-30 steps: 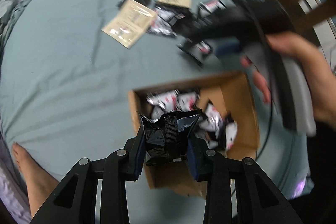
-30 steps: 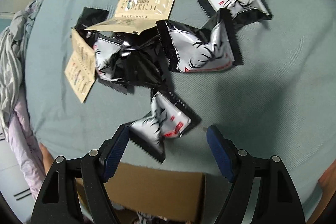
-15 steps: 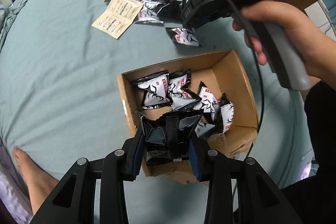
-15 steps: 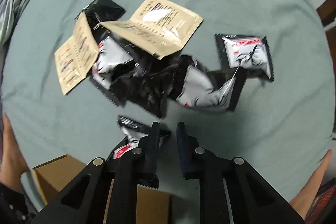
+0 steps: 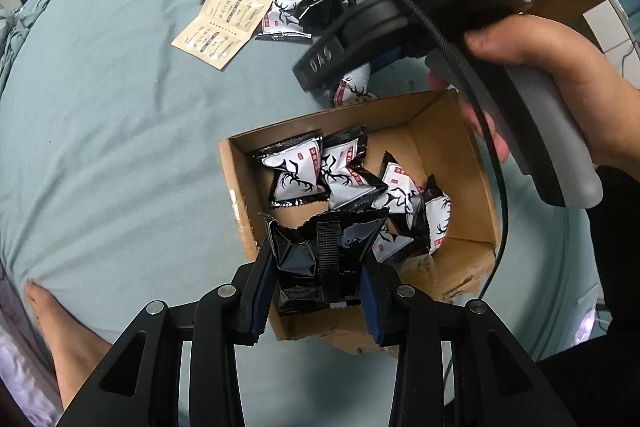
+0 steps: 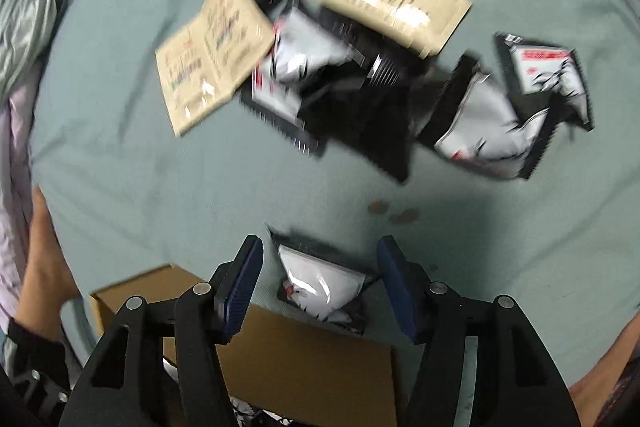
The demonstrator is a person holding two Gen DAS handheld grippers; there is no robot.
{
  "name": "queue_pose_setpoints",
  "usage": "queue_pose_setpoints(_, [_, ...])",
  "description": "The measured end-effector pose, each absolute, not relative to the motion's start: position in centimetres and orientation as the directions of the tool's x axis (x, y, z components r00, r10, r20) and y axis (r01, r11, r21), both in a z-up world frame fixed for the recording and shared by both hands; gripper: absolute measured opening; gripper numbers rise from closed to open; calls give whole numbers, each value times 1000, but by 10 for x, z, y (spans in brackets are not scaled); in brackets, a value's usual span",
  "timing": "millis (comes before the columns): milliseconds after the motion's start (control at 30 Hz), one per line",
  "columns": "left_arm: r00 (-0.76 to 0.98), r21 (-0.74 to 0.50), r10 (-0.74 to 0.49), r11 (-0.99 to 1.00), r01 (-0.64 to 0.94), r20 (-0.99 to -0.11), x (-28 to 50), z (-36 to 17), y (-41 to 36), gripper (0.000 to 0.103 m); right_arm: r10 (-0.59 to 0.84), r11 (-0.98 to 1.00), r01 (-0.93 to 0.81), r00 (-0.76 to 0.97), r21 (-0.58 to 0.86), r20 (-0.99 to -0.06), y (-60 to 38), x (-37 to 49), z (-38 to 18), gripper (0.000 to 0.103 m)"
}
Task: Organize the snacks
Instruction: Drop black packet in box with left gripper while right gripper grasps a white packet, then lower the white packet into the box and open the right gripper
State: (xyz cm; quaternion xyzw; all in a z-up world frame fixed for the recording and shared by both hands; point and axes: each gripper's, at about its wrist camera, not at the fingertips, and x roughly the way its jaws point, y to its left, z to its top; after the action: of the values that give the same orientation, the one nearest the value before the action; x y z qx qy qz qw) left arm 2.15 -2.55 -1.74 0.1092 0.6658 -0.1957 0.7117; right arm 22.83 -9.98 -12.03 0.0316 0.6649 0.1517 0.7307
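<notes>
Several glossy foil snack packets with crimped saw-tooth edges, black around white panels printed with an antler mark, lie tumbled in an open brown cardboard box [image 5: 476,163] on a wrinkled teal bedsheet [image 5: 104,131]. The left gripper [image 5: 318,277] hangs over the box's near corner, its jaws closed narrow on a crumpled black packet [image 5: 304,251] whose ribbed back seam faces the camera. Beyond the box, a loose heap of packets [image 6: 360,83] lies mixed with flat matte tan sachets [image 6: 212,51], one folded open like a booklet. The right gripper [image 6: 320,283] stands over the sheet just past the box's far wall; its jaws have just been opening and now sit wide on either side of a white-faced packet [image 6: 320,281] lying on the sheet, pads clear of it. Only the left wrist view shows the box's contents, the right hand [image 5: 548,67] on its grey handle, and a bare foot [image 5: 60,331]; the right wrist view, blurred, shows the heap fully.
</notes>
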Motion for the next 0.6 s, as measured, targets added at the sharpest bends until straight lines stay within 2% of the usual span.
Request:
queue_pose_setpoints(33, [36, -105, -132, 900, 424, -991, 22, -18, -26, 38, 248, 952, -201, 76, 229, -966, -97, 226, -122, 58])
queue_pose_setpoints(100, [40, -103, -132, 902, 419, -990, 23, -20, -26, 41, 201, 955, -245, 110, 169, -973, -91, 223, -119, 43])
queue_pose_setpoints(167, [48, -100, -132, 904, 415, -990, 25, -20, -25, 57, 172, 955, -268, 156, 126, -973, -90, 221, -114, 39])
queue_pose_setpoints(200, [63, -93, -130, 907, 412, -989, 26, -19, -25, 70, 171, 955, -273, 181, 118, -968, -92, 219, -110, 39])
queue_pose_setpoints(233, [89, -79, -126, 910, 408, -988, 28, -18, -24, 78, 180, 954, -275, 201, 121, -963, -96, 218, -105, 38])
queue_pose_setpoints(300, [131, -58, -120, 913, 404, -984, 31, -14, -22, 82, 213, 952, -267, 232, 148, -949, -105, 216, -93, 35])
queue_pose_setpoints(433, [180, -10, -88, 917, 398, -980, 39, -12, -19, 83, 307, 943, -211, 238, 259, -921, -132, 208, -74, 34])
queue_pose_setpoints(600, [235, 18, -69, 938, 346, -969, 48, -11, -9, 84, 408, 906, -223, 235, 359, -882, -159, 175, -37, 34])
